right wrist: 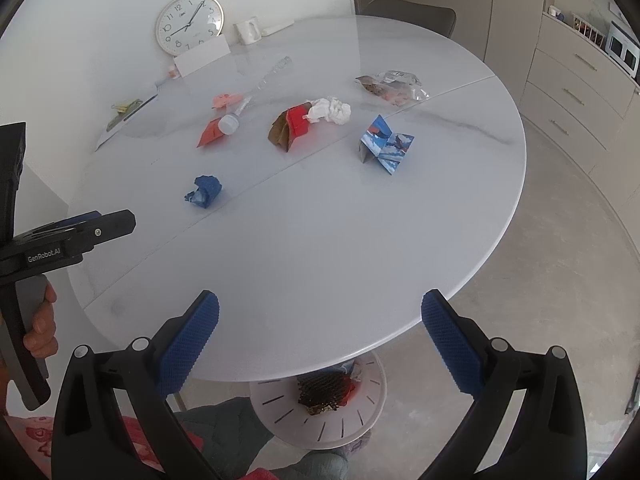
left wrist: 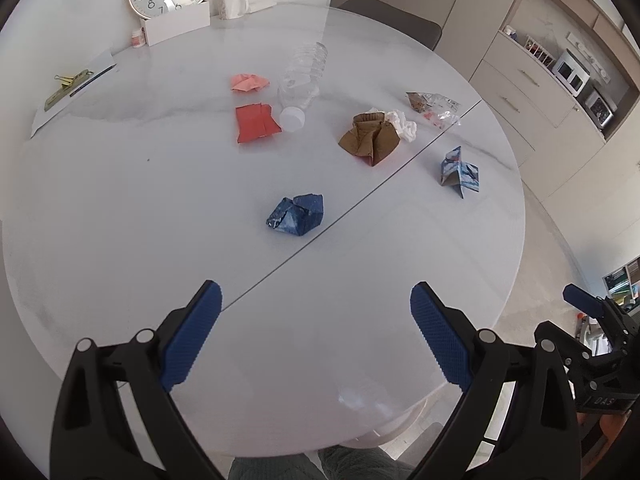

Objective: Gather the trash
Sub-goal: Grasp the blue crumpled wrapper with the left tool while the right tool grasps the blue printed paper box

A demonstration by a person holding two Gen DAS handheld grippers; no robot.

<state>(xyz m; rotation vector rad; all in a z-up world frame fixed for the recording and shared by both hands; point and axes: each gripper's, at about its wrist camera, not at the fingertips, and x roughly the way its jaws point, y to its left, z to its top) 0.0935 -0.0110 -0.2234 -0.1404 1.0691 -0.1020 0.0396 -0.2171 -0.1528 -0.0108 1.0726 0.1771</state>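
Both grippers, left (left wrist: 316, 336) and right (right wrist: 320, 344), are hovering with jaws spread and empty over the table (left wrist: 120, 208). Collection is not yet beginning: blue paper wad (left wrist: 297, 215), brown paper (left wrist: 370, 138), plastic bottle (left wrist: 303, 76) and wrappers (left wrist: 434, 107) are all lying beyond the table's seam (left wrist: 360, 200).

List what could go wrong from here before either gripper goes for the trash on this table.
1. The clear plastic bottle lies on its side, so a nudge could roll it, and its transparency makes a grasp hard to judge.
2. The white tissue touches the brown folded paper; grabbing one may drag the other.
3. The clear wrapper lies near the table edge and could slip off.
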